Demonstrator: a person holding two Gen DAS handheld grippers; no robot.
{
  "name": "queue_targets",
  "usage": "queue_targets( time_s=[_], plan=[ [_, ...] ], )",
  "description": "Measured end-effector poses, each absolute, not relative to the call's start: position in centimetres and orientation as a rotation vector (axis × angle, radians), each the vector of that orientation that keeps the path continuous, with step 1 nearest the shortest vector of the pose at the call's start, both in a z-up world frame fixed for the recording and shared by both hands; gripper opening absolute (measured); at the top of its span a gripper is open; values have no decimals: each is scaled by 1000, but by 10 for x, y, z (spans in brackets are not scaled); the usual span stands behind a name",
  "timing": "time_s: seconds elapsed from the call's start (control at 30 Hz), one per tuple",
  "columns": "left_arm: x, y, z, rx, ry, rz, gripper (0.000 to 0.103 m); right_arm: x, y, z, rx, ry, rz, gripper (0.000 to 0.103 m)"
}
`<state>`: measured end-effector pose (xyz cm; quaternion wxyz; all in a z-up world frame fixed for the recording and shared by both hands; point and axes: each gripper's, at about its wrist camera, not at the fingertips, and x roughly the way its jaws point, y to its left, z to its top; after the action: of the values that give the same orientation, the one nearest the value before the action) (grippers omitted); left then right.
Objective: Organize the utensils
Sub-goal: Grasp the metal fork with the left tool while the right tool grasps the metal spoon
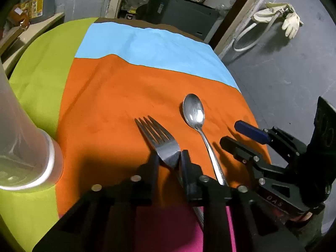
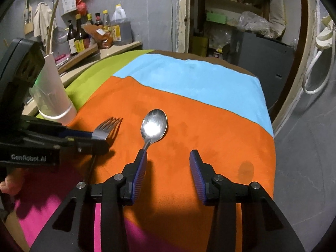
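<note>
A steel fork (image 1: 159,140) lies on the orange cloth, tines pointing away. My left gripper (image 1: 168,159) is shut on the fork at its neck; the right wrist view shows this from the side, with the fork (image 2: 107,129) held at the fingertips. A steel spoon (image 1: 194,110) lies to the right of the fork, bowl up; it also shows in the right wrist view (image 2: 154,126). My right gripper (image 2: 168,161) is open and empty, its left finger beside the spoon's handle. A white translucent cup (image 1: 23,142) stands on the left, also in the right wrist view (image 2: 53,92).
The table carries a cloth (image 1: 117,88) of orange, blue, green and pink patches. Its right edge drops to a grey floor (image 1: 294,73). A shelf with bottles (image 2: 88,33) stands behind the cup. A doorway with clutter lies beyond the table.
</note>
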<state>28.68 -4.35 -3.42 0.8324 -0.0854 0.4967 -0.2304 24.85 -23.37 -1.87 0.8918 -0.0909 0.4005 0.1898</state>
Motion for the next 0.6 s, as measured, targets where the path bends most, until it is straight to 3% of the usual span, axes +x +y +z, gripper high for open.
queue_targets(
  time_s=[0.2, 0.27, 0.6],
  plan=[
    [281, -38, -34, -176, 1041, -477, 14, 261, -226, -26, -206, 869, 416, 40],
    [275, -42, -33, -155, 1037, -472, 4, 266, -222, -27, -213, 874, 421, 40],
    [265, -38, -31, -139, 1021, -451, 4, 288, -205, -35, -227, 909, 444, 40]
  ],
)
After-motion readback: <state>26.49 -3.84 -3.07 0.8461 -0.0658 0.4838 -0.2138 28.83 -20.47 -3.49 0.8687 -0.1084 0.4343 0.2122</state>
